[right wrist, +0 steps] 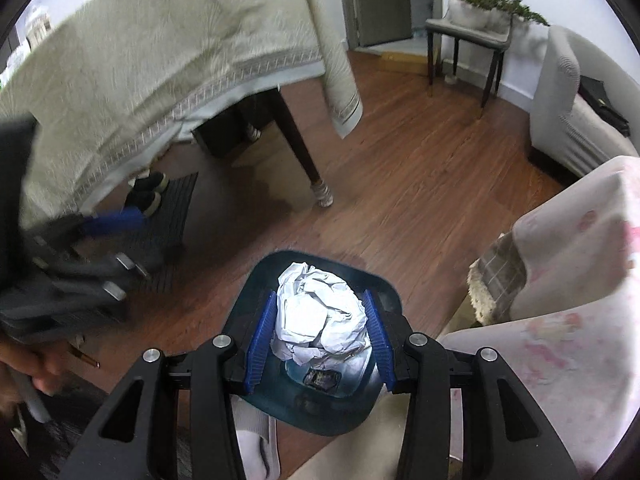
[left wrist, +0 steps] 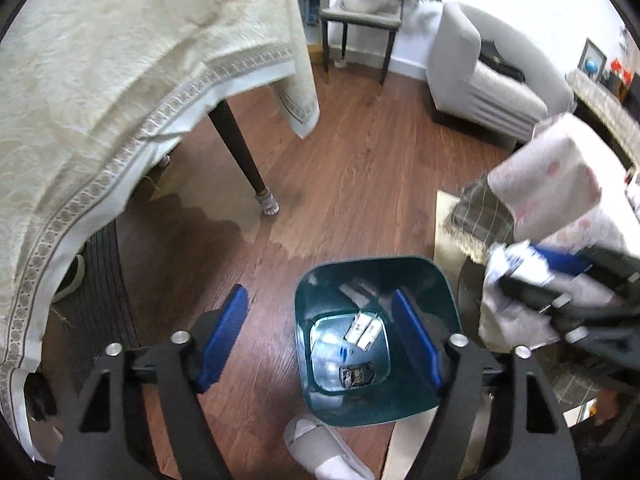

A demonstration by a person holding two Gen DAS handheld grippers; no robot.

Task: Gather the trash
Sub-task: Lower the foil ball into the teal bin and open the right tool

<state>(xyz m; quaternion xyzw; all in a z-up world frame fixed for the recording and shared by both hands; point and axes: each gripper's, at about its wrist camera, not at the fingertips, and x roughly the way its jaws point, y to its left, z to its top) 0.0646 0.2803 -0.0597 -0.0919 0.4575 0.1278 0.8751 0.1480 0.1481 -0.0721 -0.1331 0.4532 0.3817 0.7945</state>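
A dark teal trash bin [left wrist: 436, 280] stands on the wood floor; it also shows in the right wrist view [right wrist: 256, 276]. Inside lie small white packets [left wrist: 364, 326], a clear plastic piece and a dark wrapper [left wrist: 356, 374]. My right gripper [right wrist: 322, 336] is shut on a crumpled white paper wad [right wrist: 320, 316] and holds it right above the bin's opening. It shows blurred at the right of the left wrist view [left wrist: 540, 276]. My left gripper [left wrist: 324, 340] is open and empty, above the bin's left side.
A table with a cream tablecloth [left wrist: 100, 100] and a dark leg [left wrist: 240, 152] stands to the left. A grey sofa [left wrist: 480, 80] and a chair with a plant [left wrist: 360, 12] stand at the back. A pink-patterned cloth [right wrist: 568, 300] hangs at right. A white slipper [left wrist: 320, 452] lies by the bin.
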